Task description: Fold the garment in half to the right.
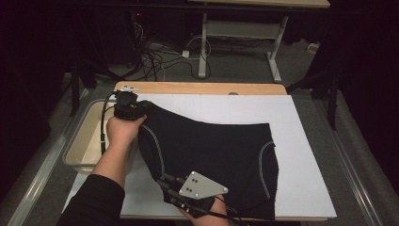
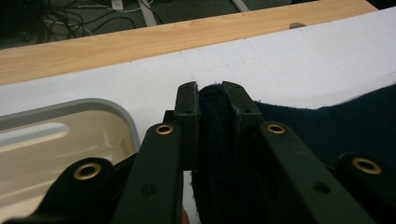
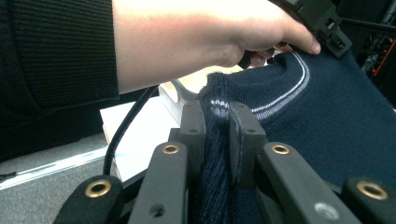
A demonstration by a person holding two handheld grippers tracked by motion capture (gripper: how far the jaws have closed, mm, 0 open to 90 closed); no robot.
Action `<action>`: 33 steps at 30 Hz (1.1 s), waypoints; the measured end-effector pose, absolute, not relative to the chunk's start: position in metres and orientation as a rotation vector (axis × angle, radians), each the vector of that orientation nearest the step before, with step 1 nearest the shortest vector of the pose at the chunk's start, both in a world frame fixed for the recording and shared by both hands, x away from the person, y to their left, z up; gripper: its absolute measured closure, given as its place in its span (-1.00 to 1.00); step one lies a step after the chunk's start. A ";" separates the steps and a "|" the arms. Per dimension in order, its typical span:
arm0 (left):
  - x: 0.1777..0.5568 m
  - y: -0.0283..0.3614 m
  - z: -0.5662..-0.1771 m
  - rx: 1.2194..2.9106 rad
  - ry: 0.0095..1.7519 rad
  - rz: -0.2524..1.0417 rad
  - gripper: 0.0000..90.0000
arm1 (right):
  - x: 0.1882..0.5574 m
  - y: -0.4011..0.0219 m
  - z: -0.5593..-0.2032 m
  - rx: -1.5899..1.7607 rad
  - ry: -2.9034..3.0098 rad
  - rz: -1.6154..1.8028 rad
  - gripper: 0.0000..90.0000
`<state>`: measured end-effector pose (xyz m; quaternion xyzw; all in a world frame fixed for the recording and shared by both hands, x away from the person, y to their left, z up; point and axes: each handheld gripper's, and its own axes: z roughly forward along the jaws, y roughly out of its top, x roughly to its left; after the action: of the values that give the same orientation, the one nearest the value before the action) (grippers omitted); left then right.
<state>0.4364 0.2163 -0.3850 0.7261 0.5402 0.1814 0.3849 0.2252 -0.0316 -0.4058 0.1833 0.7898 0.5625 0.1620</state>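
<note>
Both grippers are clamped on a pair of dark shorts (image 1: 211, 150) with pale stitching. The left gripper (image 2: 211, 100) pinches a bunched fold at the far left edge, beside a beige tray (image 1: 84, 141); the right gripper (image 3: 217, 126) pinches the near edge at the stitched seam. The shorts lie mostly spread on the white surface (image 1: 301, 141), with the left side raised. This looks like the lift for a fold. Next, both held edges probably need carrying together across the fabric, kept taut and level.

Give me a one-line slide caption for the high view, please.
Two hand-held grippers, left gripper and right gripper, each pinch an edge of a dark garment over a white board.
</note>
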 end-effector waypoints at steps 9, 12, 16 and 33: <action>0.447 0.175 -0.403 1.919 1.335 0.427 0.68 | 0.228 -0.066 -0.427 0.611 2.265 1.552 0.74; 0.448 0.160 -0.407 1.921 1.312 0.413 0.68 | 0.226 -0.084 -0.435 0.647 2.252 1.535 0.74; 0.452 0.138 -0.415 1.930 1.275 0.394 0.68 | 0.225 -0.104 -0.442 0.688 2.240 1.509 0.74; 0.465 0.073 -0.431 1.989 1.171 0.367 0.68 | 0.218 -0.160 -0.468 0.846 2.194 1.417 0.74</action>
<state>0.4646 0.0729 -0.4312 0.7830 0.4610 0.1446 0.3917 0.2179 -0.1602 -0.4678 0.3020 0.7836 0.5059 0.1970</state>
